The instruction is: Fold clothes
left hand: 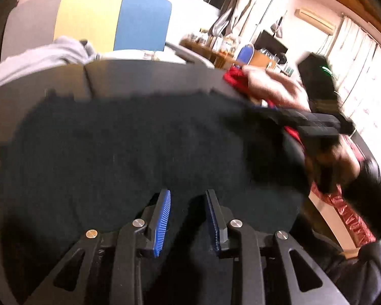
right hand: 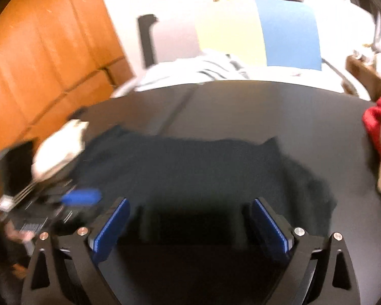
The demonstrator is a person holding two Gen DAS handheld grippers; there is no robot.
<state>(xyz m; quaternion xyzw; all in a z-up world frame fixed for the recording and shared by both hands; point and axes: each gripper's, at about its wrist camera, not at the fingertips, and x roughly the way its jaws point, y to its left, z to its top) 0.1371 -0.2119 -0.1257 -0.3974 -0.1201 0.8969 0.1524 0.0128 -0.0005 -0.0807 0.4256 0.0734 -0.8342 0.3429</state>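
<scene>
So there's one dark, almost black fabric garment (left hand: 144, 147) spread flat on a dark grey tabletop (left hand: 144, 76), and it's basically the only thing being worked on. Two grippers in total. The left gripper (left hand: 188, 216) sits over the near edge of the dark garment with its blue ribbed pads (left hand: 162, 218) a narrow gap apart; cloth shows between them, but I can't tell if they're actually pinching any. The right gripper (right hand: 190, 228) has its jaws spread wide with nothing between them, hovering just above the same near edge of the dark garment (right hand: 190, 167).

One red crumpled cloth (left hand: 237, 78) sits at the far right of the table, with a bare hand (left hand: 271, 86) on top of it. In the right wrist view that red cloth (right hand: 374, 119) is cut off by the frame edge.

Behind the table there's one panel with grey, yellow and blue stripes (left hand: 109, 20), plus one light grey garment (left hand: 43, 56) bunched at the far table edge.

Both views are pretty blurry. The other gripper in the left wrist view is just a dark smear, and the white blob at the left of the right wrist view is unreadable.
</scene>
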